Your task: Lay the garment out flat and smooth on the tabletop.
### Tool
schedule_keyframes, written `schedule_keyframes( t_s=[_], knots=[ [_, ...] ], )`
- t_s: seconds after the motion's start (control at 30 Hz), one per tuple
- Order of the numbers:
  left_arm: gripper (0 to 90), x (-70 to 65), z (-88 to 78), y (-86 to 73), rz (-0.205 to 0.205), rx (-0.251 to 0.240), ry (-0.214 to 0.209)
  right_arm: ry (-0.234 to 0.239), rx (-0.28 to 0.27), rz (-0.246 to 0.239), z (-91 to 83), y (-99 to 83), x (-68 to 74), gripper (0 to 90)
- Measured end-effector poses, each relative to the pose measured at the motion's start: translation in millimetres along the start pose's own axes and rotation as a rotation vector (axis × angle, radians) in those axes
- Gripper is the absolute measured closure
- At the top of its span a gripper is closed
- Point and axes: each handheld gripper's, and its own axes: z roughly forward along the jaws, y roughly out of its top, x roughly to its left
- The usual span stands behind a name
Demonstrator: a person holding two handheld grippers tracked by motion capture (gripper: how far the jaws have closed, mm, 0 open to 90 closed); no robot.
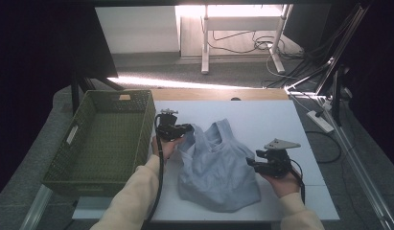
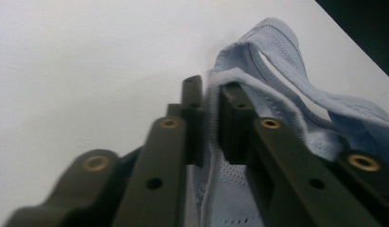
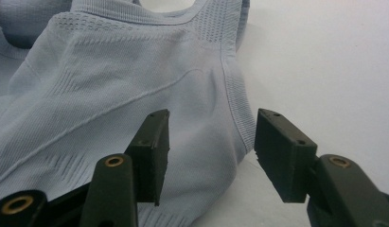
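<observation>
Fabric first: from the high view a pale blue knit top (image 1: 216, 165) lies crumpled on the white desk (image 1: 261, 120) between the two tongs, the left tongs (image 1: 187, 128) at its upper left strap, the right tongs (image 1: 249, 164) at its right edge; a woven green basket (image 1: 79, 143) sits beyond the left tongs. Left gripper view: a strap edge runs between the nearly closed jaws, whose pads barely touch it. Right gripper view: the jaws stand half open, astride the top's side seam (image 3: 232, 94), gripping nothing.
</observation>
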Motion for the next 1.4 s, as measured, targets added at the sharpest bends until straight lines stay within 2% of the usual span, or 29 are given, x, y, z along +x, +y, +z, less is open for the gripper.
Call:
schedule_keyframes(
  t_s=[0.13,0.17,0.27,0.43,0.6,0.8,0.93,1.03,1.2,1.3,1.37,1.4],
  knots=[
    [50.8,-8.9,-6.7,3.4,0.020,-0.016,0.044,0.001,-0.001,0.000,0.2,0.0,0.3,46.3],
    [47.3,-10.9,-9.4,3.9,0.026,-0.018,0.048,0.000,-0.001,0.000,0.1,0.0,0.3,46.3],
    [41.3,-16.7,-17.7,3.5,0.027,-0.029,0.058,-0.001,-0.001,0.000,0.1,0.0,0.1,46.3],
    [38.9,-25.0,-29.8,0.3,0.031,-0.044,0.068,0.002,-0.002,0.000,0.8,0.0,0.9,46.4],
    [39.0,-30.5,-39.1,-0.9,0.046,-0.066,0.023,0.001,-0.002,-0.002,1.3,0.3,1.5,46.3],
    [39.3,-36.4,-38.9,-4.1,0.062,-0.054,-0.056,0.000,-0.001,-0.003,1.3,0.4,1.8,46.3],
    [39.7,-43.5,-35.1,-6.7,0.102,-0.006,-0.088,-0.001,0.000,-0.003,1.5,0.4,1.8,46.4],
    [39.7,-47.8,-27.7,-8.8,0.114,0.030,-0.099,-0.001,0.000,-0.004,1.7,0.4,1.9,46.4],
    [39.4,-54.9,-10.9,-8.4,0.159,0.108,-0.071,-0.002,-0.001,-0.005,1.7,0.6,1.9,46.3],
    [45.6,-54.7,0.3,-8.7,0.169,0.144,-0.070,-0.002,-0.001,-0.006,1.5,0.5,1.8,46.4],
    [56.1,-53.3,5.7,-9.1,0.169,0.160,-0.058,-0.003,-0.003,-0.006,1.1,0.5,1.5,46.4],
    [65.3,-52.1,7.2,-9.4,0.165,0.164,-0.058,-0.003,-0.004,-0.004,0.8,0.5,1.4,46.3]
  ],
)
